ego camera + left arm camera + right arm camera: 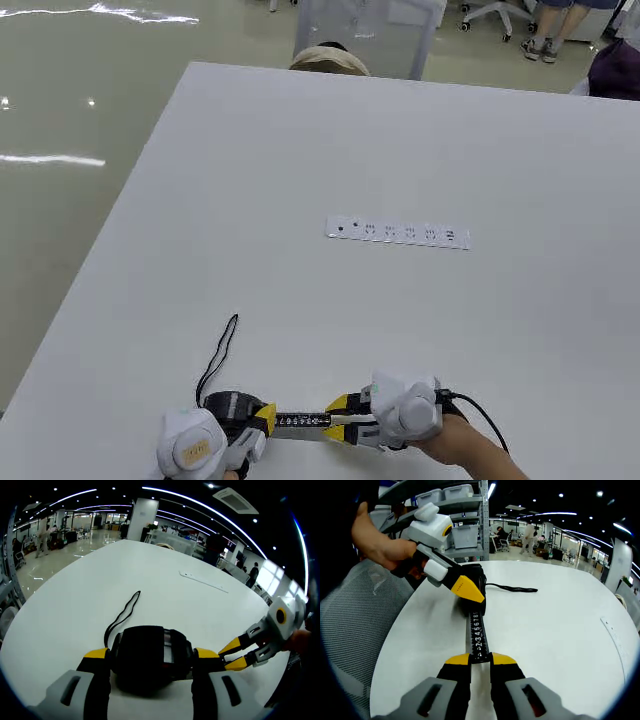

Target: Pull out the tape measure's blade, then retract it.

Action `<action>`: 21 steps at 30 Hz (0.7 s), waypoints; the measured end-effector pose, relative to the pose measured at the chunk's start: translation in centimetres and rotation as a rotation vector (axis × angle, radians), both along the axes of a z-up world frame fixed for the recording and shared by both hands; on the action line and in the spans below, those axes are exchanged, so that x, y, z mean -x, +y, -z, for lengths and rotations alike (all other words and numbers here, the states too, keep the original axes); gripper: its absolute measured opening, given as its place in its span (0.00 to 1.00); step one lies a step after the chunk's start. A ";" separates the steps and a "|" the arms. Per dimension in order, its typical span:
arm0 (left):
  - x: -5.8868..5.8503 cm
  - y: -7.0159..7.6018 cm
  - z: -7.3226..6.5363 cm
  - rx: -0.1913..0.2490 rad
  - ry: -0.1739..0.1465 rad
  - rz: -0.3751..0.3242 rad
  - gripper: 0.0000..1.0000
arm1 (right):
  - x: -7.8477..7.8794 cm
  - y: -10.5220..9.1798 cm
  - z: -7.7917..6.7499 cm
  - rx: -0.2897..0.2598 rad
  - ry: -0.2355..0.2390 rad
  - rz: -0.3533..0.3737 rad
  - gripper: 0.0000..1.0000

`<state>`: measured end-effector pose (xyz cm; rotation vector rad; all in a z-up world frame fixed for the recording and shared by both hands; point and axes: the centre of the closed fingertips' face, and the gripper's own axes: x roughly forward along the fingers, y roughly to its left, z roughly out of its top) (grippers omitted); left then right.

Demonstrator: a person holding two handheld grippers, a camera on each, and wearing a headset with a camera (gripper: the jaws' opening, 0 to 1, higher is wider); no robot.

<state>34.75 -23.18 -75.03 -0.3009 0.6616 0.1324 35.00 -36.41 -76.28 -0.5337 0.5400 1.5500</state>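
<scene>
A black tape measure case lies near the front edge of the white table, its black wrist strap trailing away from it. My left gripper is shut on the case, one yellow-tipped jaw on each side. A short length of the numbered blade runs out from the case toward my right gripper, which is shut on the blade's end. In the head view the blade spans the gap between the left gripper and the right gripper.
A white power strip lies flat across the middle of the table. The strap curls on the tabletop beyond the case. A chair back stands at the table's far edge. Shelving with bins rises behind the left gripper.
</scene>
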 end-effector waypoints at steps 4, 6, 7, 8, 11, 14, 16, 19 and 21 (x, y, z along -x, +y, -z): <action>0.0 0.0 0.1 0.003 0.000 -0.001 0.63 | 0.0 0.3 0.0 -0.003 0.002 -0.002 0.12; 0.0 0.1 0.1 0.005 0.000 -0.002 0.63 | 0.0 0.5 0.0 -0.005 0.005 -0.003 0.12; 0.0 0.0 0.0 0.007 0.000 -0.003 0.63 | 0.0 0.6 0.0 -0.006 0.005 -0.003 0.12; 0.0 0.0 0.0 0.008 0.000 -0.004 0.63 | 0.0 0.7 0.0 -0.006 0.005 -0.004 0.12; 0.0 0.1 0.1 0.013 0.000 -0.007 0.63 | 0.0 0.9 0.1 -0.009 0.005 -0.008 0.12; 0.0 0.1 0.2 0.015 0.001 -0.006 0.63 | 0.1 1.2 0.0 -0.011 0.005 -0.011 0.12; 0.0 0.1 0.2 0.015 0.000 -0.007 0.63 | 0.1 1.3 0.0 -0.012 0.008 -0.012 0.12; 0.0 0.1 0.0 0.016 0.000 -0.007 0.63 | 0.1 1.5 0.0 -0.012 0.008 -0.014 0.12; 0.0 0.1 0.0 0.018 0.000 -0.007 0.63 | 0.1 1.7 0.1 -0.013 0.008 -0.016 0.12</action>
